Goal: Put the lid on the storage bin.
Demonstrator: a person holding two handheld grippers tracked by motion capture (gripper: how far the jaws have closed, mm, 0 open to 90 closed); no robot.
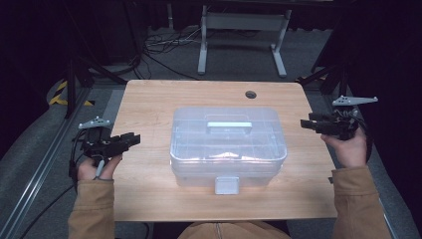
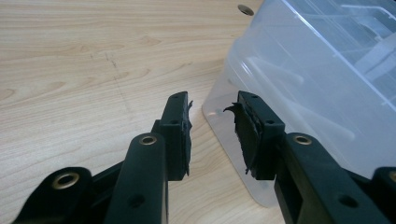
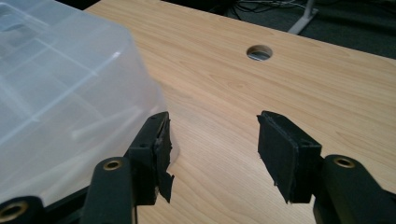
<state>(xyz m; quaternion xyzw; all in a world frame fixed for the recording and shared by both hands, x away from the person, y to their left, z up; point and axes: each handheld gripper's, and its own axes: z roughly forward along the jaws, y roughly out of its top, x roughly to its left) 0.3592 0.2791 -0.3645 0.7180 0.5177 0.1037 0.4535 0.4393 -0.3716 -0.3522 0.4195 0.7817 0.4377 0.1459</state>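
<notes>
A clear plastic storage box [image 1: 228, 144] with a flat handle [image 1: 229, 124] on its lid and a white front latch [image 1: 227, 185] sits in the middle of the wooden table [image 1: 149, 99]. My left gripper [image 1: 134, 140] hovers at the box's left side, open, nothing between its jaws. In the left gripper view the gripper [image 2: 212, 128] points at the box's corner [image 2: 299, 79]. My right gripper [image 1: 304, 123] is off the box's right side, also open and empty. In the right gripper view the gripper [image 3: 212, 149] has the box [image 3: 60, 98] beside its left jaw.
A round cable hole [image 1: 250, 94] lies in the table's far edge, seen too in the right gripper view as the cable hole [image 3: 259, 52]. Behind the table stand a white frame [image 1: 244, 30] and loose cables on grey floor. Bare wood surrounds the box.
</notes>
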